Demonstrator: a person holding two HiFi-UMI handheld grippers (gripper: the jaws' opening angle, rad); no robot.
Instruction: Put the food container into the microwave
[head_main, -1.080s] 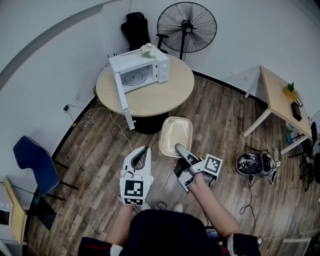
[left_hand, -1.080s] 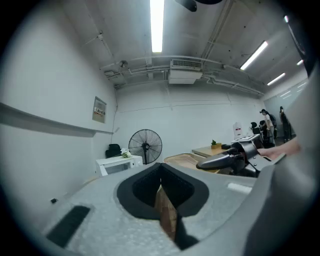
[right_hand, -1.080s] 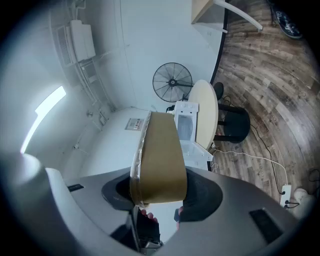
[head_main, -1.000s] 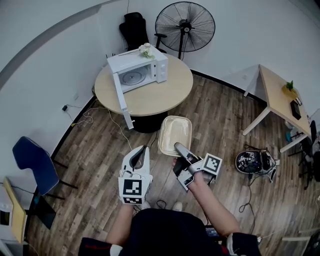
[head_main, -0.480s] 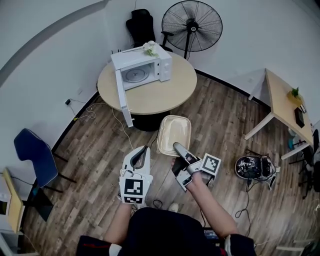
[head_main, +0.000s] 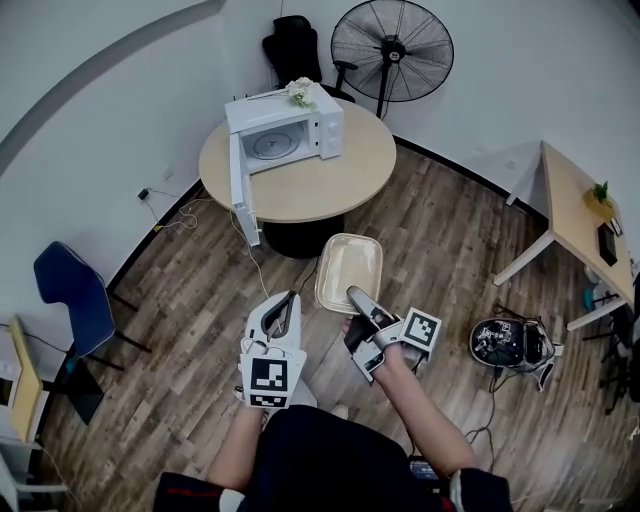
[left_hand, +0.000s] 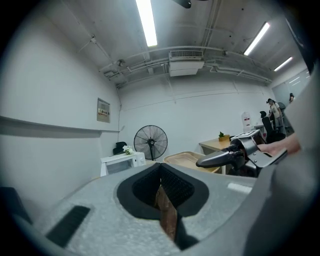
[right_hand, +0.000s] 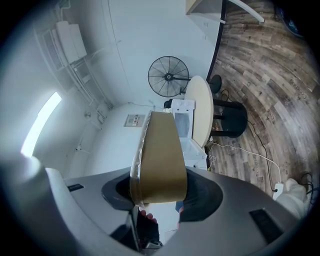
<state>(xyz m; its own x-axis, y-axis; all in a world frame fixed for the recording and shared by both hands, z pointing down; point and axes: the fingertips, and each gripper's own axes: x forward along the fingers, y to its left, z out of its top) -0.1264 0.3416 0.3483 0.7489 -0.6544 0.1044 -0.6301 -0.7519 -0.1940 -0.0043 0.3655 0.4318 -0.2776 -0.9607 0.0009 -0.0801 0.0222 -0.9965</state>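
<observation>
The food container (head_main: 350, 270) is a shallow beige tray with a clear lid, carried over the wood floor in front of my body. My right gripper (head_main: 360, 300) is shut on its near rim; in the right gripper view the container (right_hand: 159, 160) stands on edge between the jaws. My left gripper (head_main: 288, 305) hangs beside it to the left, shut and holding nothing. The white microwave (head_main: 285, 125) sits on the round table (head_main: 330, 180) ahead, its door (head_main: 238, 190) swung wide open. From the left gripper view the microwave (left_hand: 122, 162) and the container (left_hand: 187, 158) show beyond the shut jaws.
A standing fan (head_main: 392, 45) and a black chair (head_main: 292, 45) stand behind the table. A blue chair (head_main: 65, 290) is at the left, a wooden desk (head_main: 580, 220) at the right, a wired device (head_main: 512, 343) on the floor. Cables (head_main: 235, 250) trail below the microwave door.
The head view has swung slightly, so the table and microwave sit a little further right and higher in the frame. Both grippers and the container keep the same pose.
</observation>
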